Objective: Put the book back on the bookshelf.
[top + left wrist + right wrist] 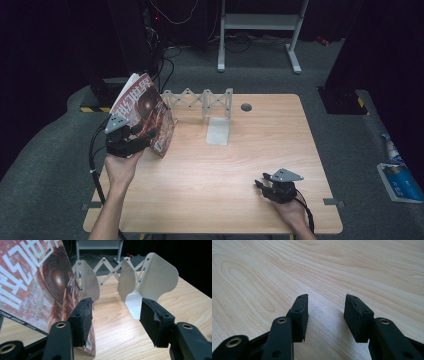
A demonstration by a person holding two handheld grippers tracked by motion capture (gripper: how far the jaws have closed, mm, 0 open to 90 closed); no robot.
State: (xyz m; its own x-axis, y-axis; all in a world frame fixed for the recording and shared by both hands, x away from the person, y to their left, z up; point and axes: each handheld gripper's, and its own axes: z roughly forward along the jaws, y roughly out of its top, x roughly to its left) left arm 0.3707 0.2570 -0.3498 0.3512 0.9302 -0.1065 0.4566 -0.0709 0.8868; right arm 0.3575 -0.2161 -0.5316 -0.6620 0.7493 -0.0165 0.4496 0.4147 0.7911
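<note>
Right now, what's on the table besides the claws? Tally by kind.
Magazine: 1
Expanding metal book rack: 1
Grey grommet hole in the table: 1
Total: 3

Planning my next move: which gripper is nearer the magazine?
Left. The left gripper is right against the magazine at the table's far-left side; the right gripper rests apart near the front right.

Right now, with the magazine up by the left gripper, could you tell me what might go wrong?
1. The magazine stands tilted beside the left gripper, whose jaws are open, so it may topple.
2. Swung toward the expanding rack, it could knock a thin divider and shift the rack.
</note>
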